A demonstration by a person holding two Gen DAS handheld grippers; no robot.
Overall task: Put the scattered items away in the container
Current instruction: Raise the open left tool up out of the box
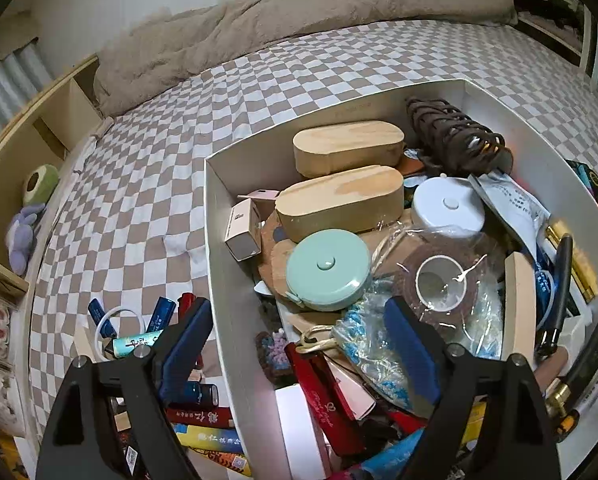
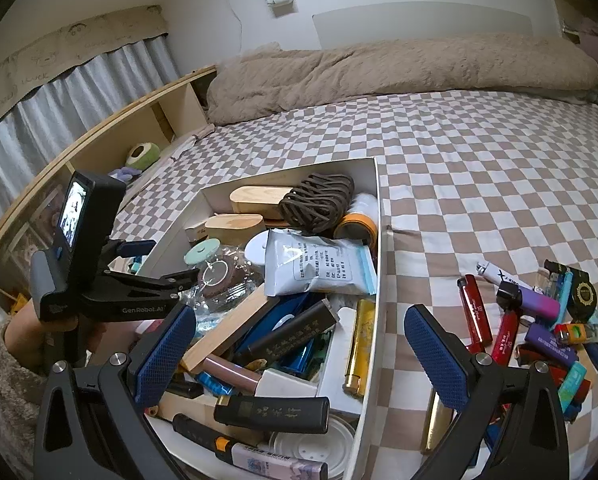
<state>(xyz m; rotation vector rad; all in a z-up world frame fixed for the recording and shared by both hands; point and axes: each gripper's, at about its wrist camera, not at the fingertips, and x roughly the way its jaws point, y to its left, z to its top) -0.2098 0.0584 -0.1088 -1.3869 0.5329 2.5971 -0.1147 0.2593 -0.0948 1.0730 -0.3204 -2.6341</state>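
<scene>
Container (image 2: 380,264) long axis runs away from camera; lighters (image 2: 475,314) lie likewise

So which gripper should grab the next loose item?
Probably the right gripper: open and empty, beside the lighters scattered on the bedspread. The left gripper straddles the white box wall.

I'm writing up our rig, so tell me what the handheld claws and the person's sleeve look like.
Each claw has black plastic arms with silver rivets and blue textured pads. The left claw, seen from the right wrist, has a grey handle, white GenRobot.AI lettering and a small lit screen on top. The sleeve is fluffy beige fleece.
</scene>
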